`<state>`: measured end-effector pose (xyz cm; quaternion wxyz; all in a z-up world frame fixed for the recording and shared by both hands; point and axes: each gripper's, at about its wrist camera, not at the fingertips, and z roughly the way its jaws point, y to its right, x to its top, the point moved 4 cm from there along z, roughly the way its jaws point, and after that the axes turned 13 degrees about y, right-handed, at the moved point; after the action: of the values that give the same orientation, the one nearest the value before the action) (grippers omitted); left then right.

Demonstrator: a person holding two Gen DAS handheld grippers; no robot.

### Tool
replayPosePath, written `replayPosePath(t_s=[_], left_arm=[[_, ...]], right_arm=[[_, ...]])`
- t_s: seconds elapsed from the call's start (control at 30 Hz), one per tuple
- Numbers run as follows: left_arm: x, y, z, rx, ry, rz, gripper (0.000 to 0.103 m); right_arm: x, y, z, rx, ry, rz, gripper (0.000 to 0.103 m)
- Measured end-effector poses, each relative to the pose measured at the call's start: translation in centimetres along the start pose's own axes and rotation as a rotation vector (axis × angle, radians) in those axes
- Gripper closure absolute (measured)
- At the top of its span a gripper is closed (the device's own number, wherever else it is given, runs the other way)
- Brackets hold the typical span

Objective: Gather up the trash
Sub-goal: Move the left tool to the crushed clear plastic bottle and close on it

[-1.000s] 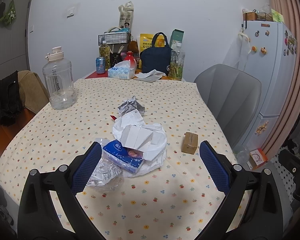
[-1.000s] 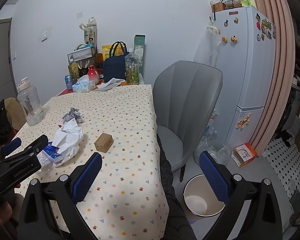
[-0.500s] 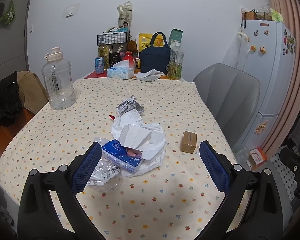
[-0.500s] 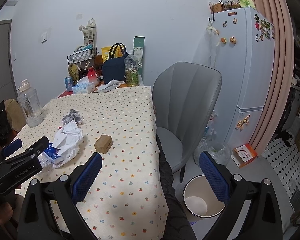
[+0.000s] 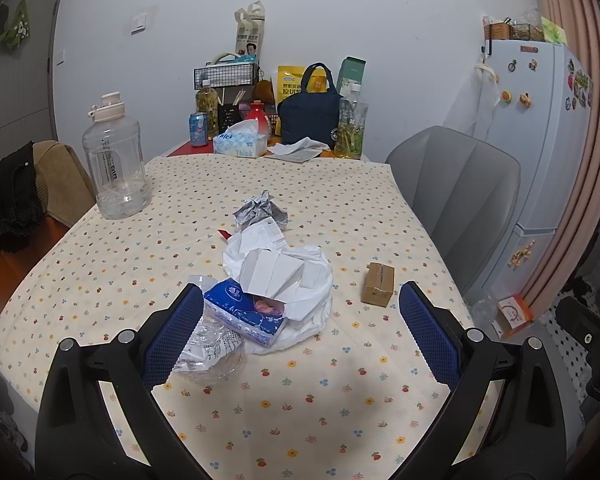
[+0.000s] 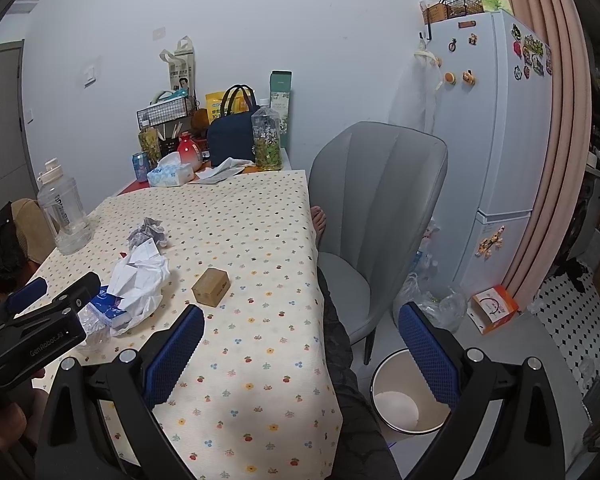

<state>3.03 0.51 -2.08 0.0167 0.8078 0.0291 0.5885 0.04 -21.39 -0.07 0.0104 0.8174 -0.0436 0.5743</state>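
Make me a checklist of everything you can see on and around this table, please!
Surface: table under a dotted cloth.
Job's things: foil ball, white bag with a blue tissue pack on it, clear wrapper, small box, all close together mid-table; bin on the floor to the right.
Clutter: water jug, tissue box, can, bottles and navy bag at the far end.
Grippers: left gripper open above the pile; right gripper open, empty.
Cables: nothing seen.
Surroundings: grey chair, fridge, pink curtain.
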Motion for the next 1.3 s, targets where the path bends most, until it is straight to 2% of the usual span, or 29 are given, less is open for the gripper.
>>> replayPosePath(t_s=[0.33,0.77,1.3], left_arm=[[0.6,-3.1,-0.4,0.065,0.024,-0.040,0.006],[-1.8,-9.9,-0.1,0.171,-0.021,-0.104,0.006],[-5.3,-11.6,2.8,0.189,-0.119,-0.126,0.006]], right_arm=[[0.0,-2.7,0.6,0.074,-0.009,-0.019,0.008],[-1.0,-7.4,2.5,0.171,-0.058,-0.051,0.008],[-3.6,-9.8,5.4,0.207,-0.133,-0.058,0.008]])
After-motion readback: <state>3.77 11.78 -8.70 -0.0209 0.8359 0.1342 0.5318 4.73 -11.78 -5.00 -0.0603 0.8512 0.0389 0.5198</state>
